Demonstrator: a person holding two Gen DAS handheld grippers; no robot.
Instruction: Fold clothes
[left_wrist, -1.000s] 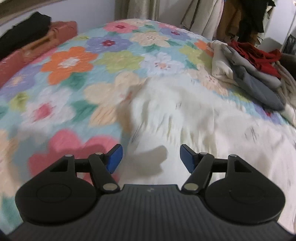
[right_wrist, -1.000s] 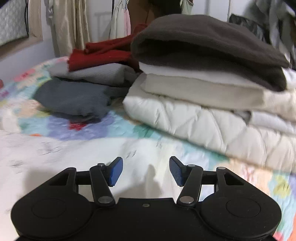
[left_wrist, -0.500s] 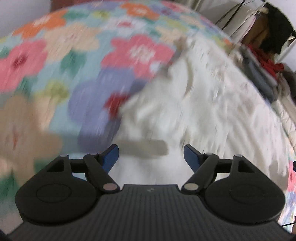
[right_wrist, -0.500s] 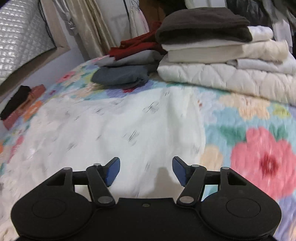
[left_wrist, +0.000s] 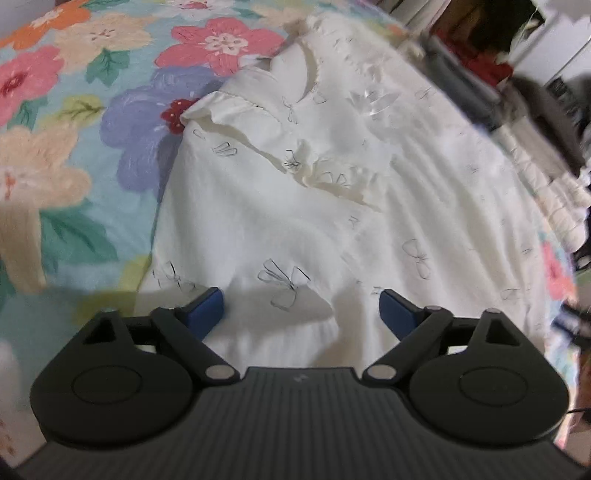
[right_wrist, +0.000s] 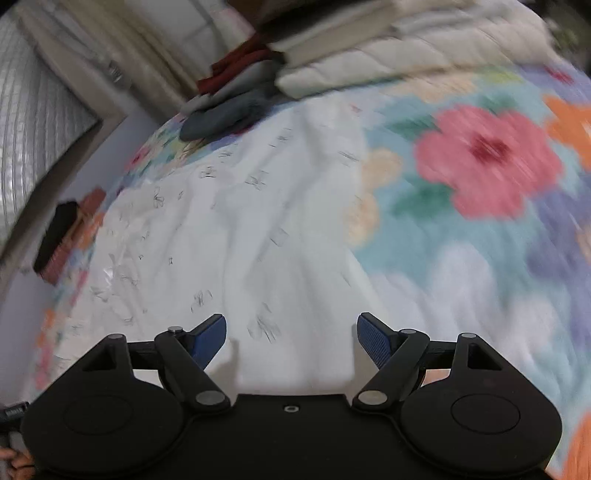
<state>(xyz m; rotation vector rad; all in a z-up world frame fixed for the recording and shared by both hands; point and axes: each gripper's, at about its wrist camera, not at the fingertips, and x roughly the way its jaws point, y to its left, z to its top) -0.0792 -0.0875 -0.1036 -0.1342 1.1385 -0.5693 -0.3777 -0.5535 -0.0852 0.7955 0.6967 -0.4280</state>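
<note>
A white garment with small black bow prints (left_wrist: 332, 192) lies spread on a floral bedspread (left_wrist: 74, 129). Its ruffled collar (left_wrist: 325, 173) shows in the left wrist view. My left gripper (left_wrist: 301, 308) is open and empty, just above the garment near its left edge. The garment also shows in the right wrist view (right_wrist: 240, 229). My right gripper (right_wrist: 291, 334) is open and empty, low over the garment near its right edge.
A stack of folded clothes and quilts (right_wrist: 369, 48) sits at the far end of the bed, with grey and red garments (right_wrist: 229, 96) beside it. A red and black object (right_wrist: 62, 236) lies by the wall.
Both grippers have swung back and down over the white garment, each now close above it near one edge. The folded stack has receded in the right wrist view. Both stay open.
</note>
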